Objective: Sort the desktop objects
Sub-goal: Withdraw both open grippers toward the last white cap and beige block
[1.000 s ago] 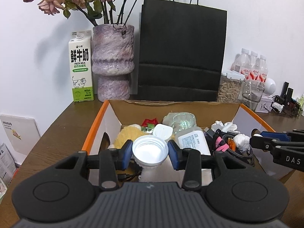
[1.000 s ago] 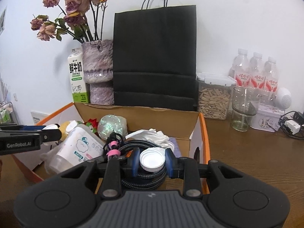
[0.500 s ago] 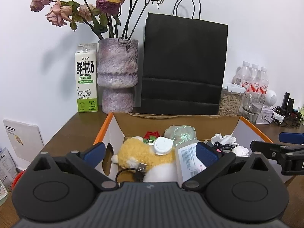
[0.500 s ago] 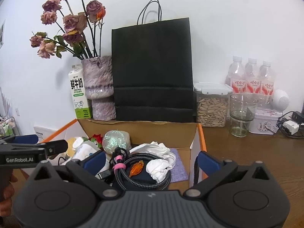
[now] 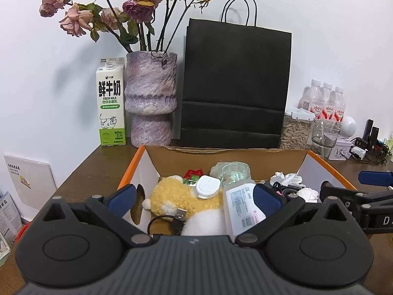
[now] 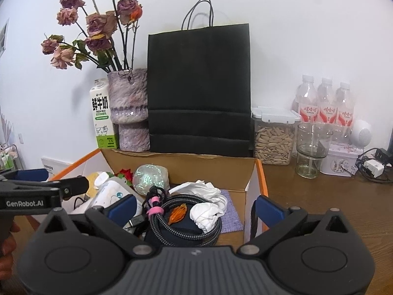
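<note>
An open cardboard box (image 5: 130, 169) with orange edges lies in front of both grippers. In the left wrist view it holds a yellow plush toy (image 5: 176, 196), a white lid (image 5: 207, 189), a clear labelled bottle (image 5: 243, 209) and a USB cable (image 5: 178, 215). My left gripper (image 5: 194, 198) hangs open over them, holding nothing. In the right wrist view my right gripper (image 6: 195, 209) is open above a coiled braided cable (image 6: 181, 223), crumpled white tissue (image 6: 206, 211) and a purple cloth (image 6: 231, 211) in the box (image 6: 260, 172). One of the left gripper's fingers (image 6: 49, 186) reaches in from the left.
Behind the box stand a milk carton (image 5: 110, 103), a purple vase (image 5: 149, 98) of dried roses and a black paper bag (image 5: 233, 86). To the right are a jar of seeds (image 6: 273, 140), a glass (image 6: 310, 150), water bottles (image 6: 324, 103), a tin (image 6: 340, 159) and chargers (image 6: 373, 167).
Both grippers were shut on white lids a second ago. Both have opened wide and the lids are gone from between their pads. Both views have tipped up slightly.
</note>
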A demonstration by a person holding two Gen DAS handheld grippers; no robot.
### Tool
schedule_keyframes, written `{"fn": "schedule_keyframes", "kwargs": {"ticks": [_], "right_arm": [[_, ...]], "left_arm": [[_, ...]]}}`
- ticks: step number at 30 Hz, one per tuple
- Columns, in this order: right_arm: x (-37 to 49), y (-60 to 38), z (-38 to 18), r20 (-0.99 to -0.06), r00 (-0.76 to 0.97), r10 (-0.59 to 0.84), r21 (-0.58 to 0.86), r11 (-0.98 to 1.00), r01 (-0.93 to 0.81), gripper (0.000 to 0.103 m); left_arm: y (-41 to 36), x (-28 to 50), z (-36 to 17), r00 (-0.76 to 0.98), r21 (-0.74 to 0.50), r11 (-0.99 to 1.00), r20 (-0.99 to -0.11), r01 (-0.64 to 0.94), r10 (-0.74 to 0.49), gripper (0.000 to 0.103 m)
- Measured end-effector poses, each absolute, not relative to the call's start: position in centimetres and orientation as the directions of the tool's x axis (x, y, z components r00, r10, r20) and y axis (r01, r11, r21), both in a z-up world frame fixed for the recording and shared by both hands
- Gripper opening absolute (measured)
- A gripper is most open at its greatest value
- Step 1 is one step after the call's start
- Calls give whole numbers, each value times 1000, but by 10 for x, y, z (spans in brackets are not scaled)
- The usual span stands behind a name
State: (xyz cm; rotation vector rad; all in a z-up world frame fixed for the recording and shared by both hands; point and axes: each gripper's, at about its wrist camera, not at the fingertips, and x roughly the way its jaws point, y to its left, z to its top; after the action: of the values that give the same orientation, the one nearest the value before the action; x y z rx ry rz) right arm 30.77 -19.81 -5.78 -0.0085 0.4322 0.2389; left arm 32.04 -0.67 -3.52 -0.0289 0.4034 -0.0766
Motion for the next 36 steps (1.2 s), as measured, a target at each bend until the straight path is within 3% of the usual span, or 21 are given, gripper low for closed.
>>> {"fn": "schedule_keyframes", "kwargs": {"ticks": [19, 36], "right_arm": [[265, -195, -51, -397, 896, 199, 1, 976, -216, 103], [209, -187, -72, -439, 875, 202, -18, 972, -234, 103]], "left_arm": [[-21, 275, -34, 922, -25, 996, -378, 84, -87, 103], [-22, 229, -56, 900, -35, 997, -429, 68, -77, 103]]}}
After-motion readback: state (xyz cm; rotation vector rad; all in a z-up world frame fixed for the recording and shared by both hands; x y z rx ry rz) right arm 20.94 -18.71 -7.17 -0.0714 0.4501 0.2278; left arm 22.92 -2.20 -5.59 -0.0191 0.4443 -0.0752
